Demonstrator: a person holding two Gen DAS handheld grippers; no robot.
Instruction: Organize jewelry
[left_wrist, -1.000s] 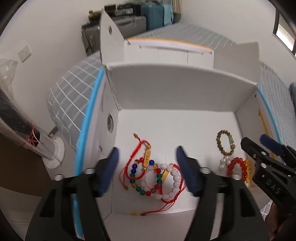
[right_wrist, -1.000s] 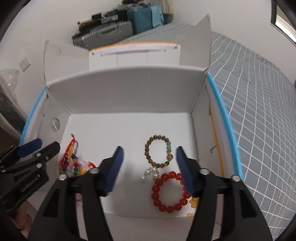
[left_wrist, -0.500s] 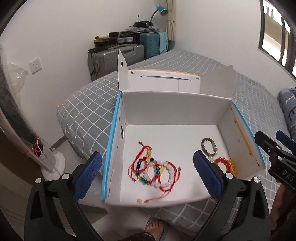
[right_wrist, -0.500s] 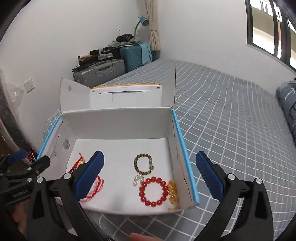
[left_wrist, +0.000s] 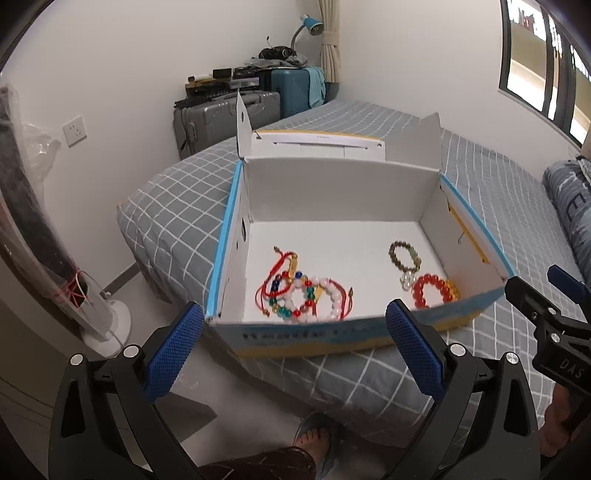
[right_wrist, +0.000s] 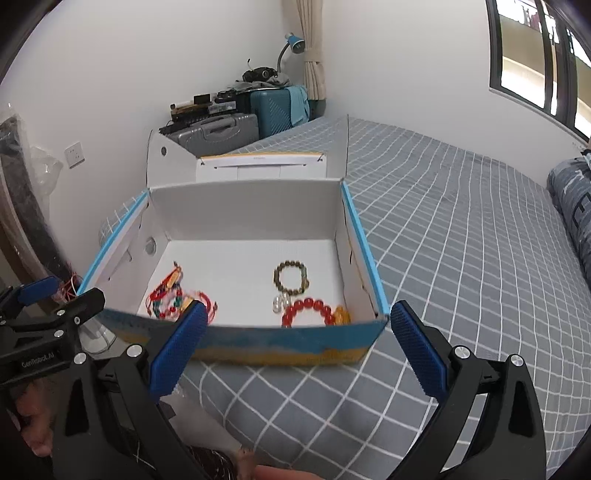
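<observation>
An open white box with blue rims (left_wrist: 406, 195) (right_wrist: 243, 210) sits on the bed corner. Inside at left lies a tangle of red cord and coloured bead bracelets (left_wrist: 304, 293) (right_wrist: 173, 295). At right lie a brown bead bracelet (left_wrist: 404, 254) (right_wrist: 291, 277), a small clear bead piece (left_wrist: 407, 279) (right_wrist: 279, 302), a red bead bracelet (left_wrist: 428, 293) (right_wrist: 308, 314) and a yellow bead bracelet (left_wrist: 453, 290) (right_wrist: 341, 314). My left gripper (left_wrist: 295, 349) is open and empty, in front of the box and outside it. My right gripper (right_wrist: 297, 350) is open and empty, also in front of the box.
The box rests on a grey checked bed (right_wrist: 461, 240). Suitcases (left_wrist: 225, 118) stand at the far wall. A fan base (left_wrist: 107, 325) stands on the floor at left. A person's foot in a slipper (left_wrist: 314, 443) is below. A dark pillow (left_wrist: 572, 210) lies at right.
Both grippers have pulled back out of the box and opened wide. They now sit in front of the box's near wall. The jewelry has not moved.
</observation>
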